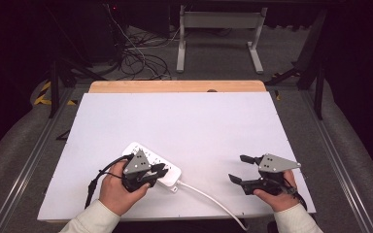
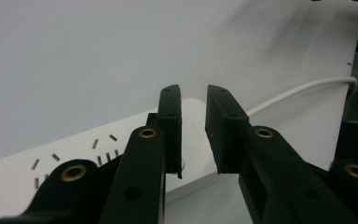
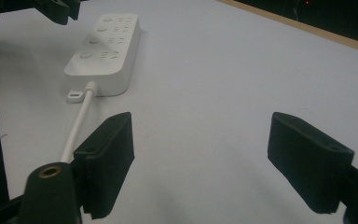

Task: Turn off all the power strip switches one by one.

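The white, flat, oblong plastic power strip (image 1: 151, 165) lies slantwise on the white table top (image 1: 194, 121), on the near left part of it. Its white round cord (image 1: 209, 197) leaves its near right end and runs off over the table's near edge.

To the left of the strip's cord end, the person's left hand (image 1: 112, 189) comes up from the near edge in a pale sleeve, wrist bent toward the strip. It holds the left gripper (image 1: 159, 171), whose grey three-cornered plate faces up. Its jaws lie over the strip's cord end. The left gripper view shows what the high view hides: the two black jaws (image 2: 193, 126) stand a narrow gap apart, not clamped. The strip's end (image 2: 191, 140) shows in that gap and beneath the jaws. Whether the pads touch the casing cannot be told. That view also shows the slot openings along the strip's top.

Well to the right of the strip, the right hand (image 1: 277, 194) holds the right gripper (image 1: 240, 169) pointing back toward the strip, above bare table. Its jaws are spread wide and hold nothing. The right gripper view (image 3: 200, 158) shows the strip's end face (image 3: 103, 51) with a small tab beside the cord socket. The high view gives that only as a speck.
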Available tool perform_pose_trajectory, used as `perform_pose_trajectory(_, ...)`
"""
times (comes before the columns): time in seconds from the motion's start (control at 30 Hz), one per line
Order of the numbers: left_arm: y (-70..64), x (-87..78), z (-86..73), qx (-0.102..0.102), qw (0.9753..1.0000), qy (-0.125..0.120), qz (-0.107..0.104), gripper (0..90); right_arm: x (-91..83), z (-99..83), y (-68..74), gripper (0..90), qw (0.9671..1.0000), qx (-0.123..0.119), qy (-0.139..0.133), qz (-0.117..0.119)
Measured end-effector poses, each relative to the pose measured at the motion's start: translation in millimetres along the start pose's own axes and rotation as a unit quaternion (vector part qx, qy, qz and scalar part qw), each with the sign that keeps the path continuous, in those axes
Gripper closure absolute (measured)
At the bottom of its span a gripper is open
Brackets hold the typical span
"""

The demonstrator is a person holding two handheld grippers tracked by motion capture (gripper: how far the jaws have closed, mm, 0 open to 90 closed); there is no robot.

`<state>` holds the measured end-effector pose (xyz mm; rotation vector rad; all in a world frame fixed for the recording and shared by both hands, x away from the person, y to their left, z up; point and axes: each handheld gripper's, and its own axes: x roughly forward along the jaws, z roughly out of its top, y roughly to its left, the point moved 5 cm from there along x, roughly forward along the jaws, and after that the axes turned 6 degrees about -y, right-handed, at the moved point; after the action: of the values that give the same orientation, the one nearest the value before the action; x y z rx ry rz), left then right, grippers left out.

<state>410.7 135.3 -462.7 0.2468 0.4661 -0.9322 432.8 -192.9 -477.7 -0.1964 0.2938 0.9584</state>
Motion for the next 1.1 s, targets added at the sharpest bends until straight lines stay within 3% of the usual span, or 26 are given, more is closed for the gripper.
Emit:
perform_pose_trajectory(0.07, 3.1, -1.8, 1.9, 0.001, 0.9999, -0.013, 0.004, 63.7, -0.2, 0.5, 0.3, 23.8, 1.0, 0.0, -0.001, 0.0)
perform_pose_trajectory(0.17, 12.8, -5.2, 5.1, 0.019, 0.9986, -0.043, 0.025, 34.9, -1.0, 0.7, -0.1, 23.7, 1.0, 0.002, -0.002, 0.0)
perform_pose_trajectory(0.23, 17.8, -12.7, 4.9, 0.008, 0.9987, -0.043, 0.026, 27.6, -1.9, 0.7, -0.7, 23.6, 1.0, 0.001, -0.003, -0.002)
perform_pose_trajectory(0.4, 28.9, -36.2, 4.0, -0.018, 0.9965, -0.078, 0.026, 23.6, -6.1, 2.0, -0.6, 21.9, 0.9999, 0.003, -0.011, -0.009)
perform_pose_trajectory(0.53, 40.0, -52.1, -3.0, -0.009, 0.9952, -0.091, 0.035, 20.5, -9.0, 3.2, -1.7, 19.5, 0.9998, 0.003, -0.015, -0.014)
perform_pose_trajectory(0.77, 55.6, -80.0, -29.9, -0.022, 0.9941, -0.093, 0.05, 18.5, -8.3, 1.5, -2.6, 16.8, 0.9998, 0.008, -0.013, -0.013)
perform_pose_trajectory(0.83, 59.1, -86.2, -37.8, -0.018, 0.9941, -0.089, 0.059, 18.2, -8.3, 1.3, -3.1, 16.3, 0.9998, 0.008, -0.013, -0.014)
perform_pose_trajectory(1.1, 64.8, -96.6, -67.1, -0.011, 0.9948, -0.068, 0.075, 17.9, -10.0, -2.4, -4.3, 15.8, 0.9997, 0.012, -0.011, -0.016)
